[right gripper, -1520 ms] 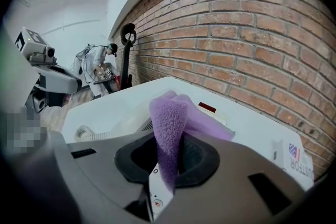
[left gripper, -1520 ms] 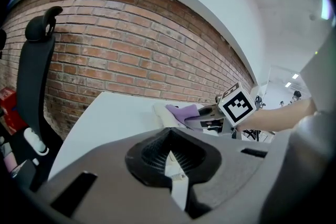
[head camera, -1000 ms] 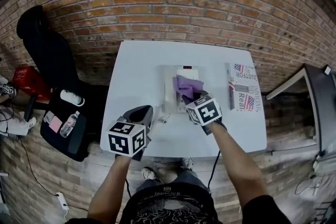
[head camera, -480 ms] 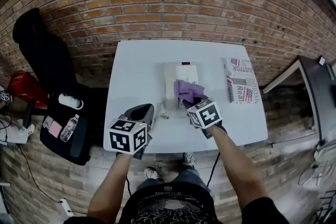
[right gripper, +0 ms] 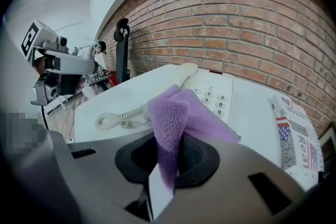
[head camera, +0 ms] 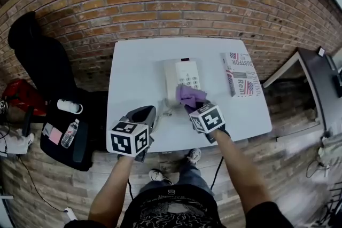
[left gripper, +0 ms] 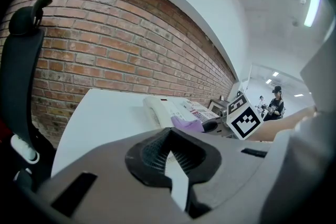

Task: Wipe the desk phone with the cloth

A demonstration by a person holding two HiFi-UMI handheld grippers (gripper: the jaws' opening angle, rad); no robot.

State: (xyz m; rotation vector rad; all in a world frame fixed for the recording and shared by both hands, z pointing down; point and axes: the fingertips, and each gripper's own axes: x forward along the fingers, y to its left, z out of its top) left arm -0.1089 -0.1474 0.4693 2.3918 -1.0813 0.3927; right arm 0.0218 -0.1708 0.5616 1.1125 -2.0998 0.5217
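White tabletop (head camera: pixel 136 77) bears the work, with no stop at its edges. The desk phone (head camera: pixel 180 69) lies mid-table, toward the far side, with nothing steadying it. A firm stroke could slide it right, toward the newspaper (head camera: pixel 241 81).

The left gripper (head camera: pixel 143 114) hovers at the near edge, left of the phone and apart from it, jaws together on nothing. The right gripper (head camera: pixel 196 108) is clamped on a fold of the purple cloth (head camera: pixel 189 96), which sits over the phone's near end; contact cannot be confirmed. Drag on the keys may pull that fold free.

The coiled cord (right gripper: pixel 116 118) lies loose at near left. A snag there would likely tug the handset.
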